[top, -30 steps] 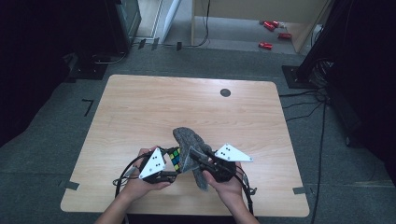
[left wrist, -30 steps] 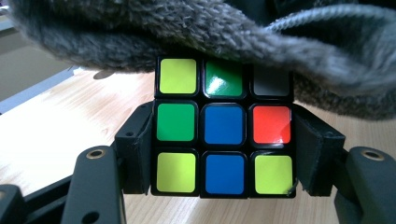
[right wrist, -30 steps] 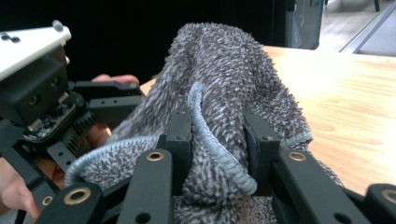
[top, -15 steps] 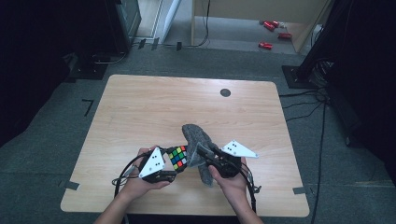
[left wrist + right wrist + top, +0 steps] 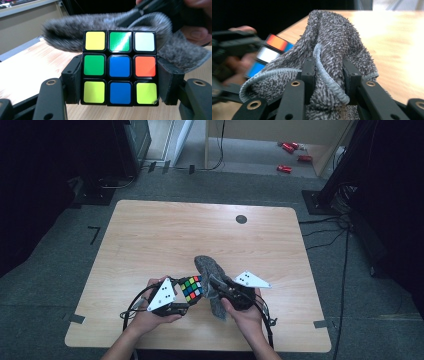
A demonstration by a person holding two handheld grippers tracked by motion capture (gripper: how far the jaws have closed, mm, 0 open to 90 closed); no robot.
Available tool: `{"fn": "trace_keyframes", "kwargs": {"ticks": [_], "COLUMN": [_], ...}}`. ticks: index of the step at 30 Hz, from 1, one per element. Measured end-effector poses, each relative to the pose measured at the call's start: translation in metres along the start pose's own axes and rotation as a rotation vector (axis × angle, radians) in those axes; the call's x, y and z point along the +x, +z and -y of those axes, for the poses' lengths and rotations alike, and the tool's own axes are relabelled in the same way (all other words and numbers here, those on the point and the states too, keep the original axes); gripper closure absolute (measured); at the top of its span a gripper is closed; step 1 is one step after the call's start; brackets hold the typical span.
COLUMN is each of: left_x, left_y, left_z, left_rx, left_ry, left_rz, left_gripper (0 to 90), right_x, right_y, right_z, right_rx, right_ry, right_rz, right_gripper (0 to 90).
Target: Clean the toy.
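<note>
Left gripper [image 5: 120, 82]: clamped on the puzzle cube [image 5: 192, 289] near the table's [image 5: 150, 240] front edge; hold steady
Right gripper [image 5: 328, 75]: pinching the grey cloth [image 5: 210, 270], draped just right of cube; wipe lightly across its faces

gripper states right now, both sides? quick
Left gripper: closed on the puzzle cube, one jaw on each side.
Right gripper: closed on the grey cloth, a bunched fold pinched between the jaws.

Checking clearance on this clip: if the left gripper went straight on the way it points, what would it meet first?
Probably the grey cloth, draped just behind the puzzle cube clamped in the left gripper; depth is unclear.
</note>
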State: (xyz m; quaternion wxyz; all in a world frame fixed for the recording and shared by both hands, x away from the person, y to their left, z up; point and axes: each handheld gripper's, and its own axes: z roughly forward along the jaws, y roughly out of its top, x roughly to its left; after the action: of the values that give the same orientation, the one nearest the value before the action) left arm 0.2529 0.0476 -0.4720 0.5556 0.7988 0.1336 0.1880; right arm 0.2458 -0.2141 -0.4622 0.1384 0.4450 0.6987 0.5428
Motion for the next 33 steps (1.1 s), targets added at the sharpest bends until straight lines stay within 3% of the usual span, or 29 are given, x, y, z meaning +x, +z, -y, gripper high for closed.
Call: {"fn": "trace_keyframes", "kwargs": {"ticks": [4,8,13,15,18,20,23,28,33], "left_x": [0.002,0.001,-0.005,-0.007,-0.009,-0.007,-0.004,0.001,0.000], "left_y": [-0.001,0.001,0.006,0.007,0.006,0.004,0.001,-0.003,0.001], "left_z": [-0.001,0.002,0.002,0.001,-0.002,-0.002,-0.003,-0.004,0.000], "left_rx": [-0.008,0.021,0.041,0.039,0.034,0.022,-0.001,-0.020,0.023], "left_ry": [-0.003,0.009,0.032,0.037,0.045,0.033,0.014,-0.005,0.015], "left_rz": [-0.003,-0.004,0.015,0.024,0.021,0.021,0.013,0.003,-0.001], "left_gripper": [35.2,35.2,35.2,35.2,35.2,35.2,35.2,35.2,35.2], "right_x": [-0.006,-0.005,0.012,0.021,0.028,0.022,0.014,-0.002,0.000], "right_y": [0.002,-0.007,-0.019,-0.018,-0.010,-0.008,-0.007,-0.002,-0.010], "right_z": [0.002,-0.005,-0.015,-0.015,-0.009,-0.007,-0.004,-0.001,-0.006], "right_rx": [0.037,-0.019,-0.120,-0.124,-0.092,-0.088,-0.075,-0.015,-0.067], "right_ry": [0.012,0.015,-0.021,-0.051,-0.077,-0.049,-0.052,0.007,0.027], "right_rz": [0.025,0.024,-0.056,-0.089,-0.093,-0.083,-0.038,0.006,-0.017], "right_gripper": [69.0,68.9,68.5,68.4,67.9,68.1,68.1,68.5,68.5]}}
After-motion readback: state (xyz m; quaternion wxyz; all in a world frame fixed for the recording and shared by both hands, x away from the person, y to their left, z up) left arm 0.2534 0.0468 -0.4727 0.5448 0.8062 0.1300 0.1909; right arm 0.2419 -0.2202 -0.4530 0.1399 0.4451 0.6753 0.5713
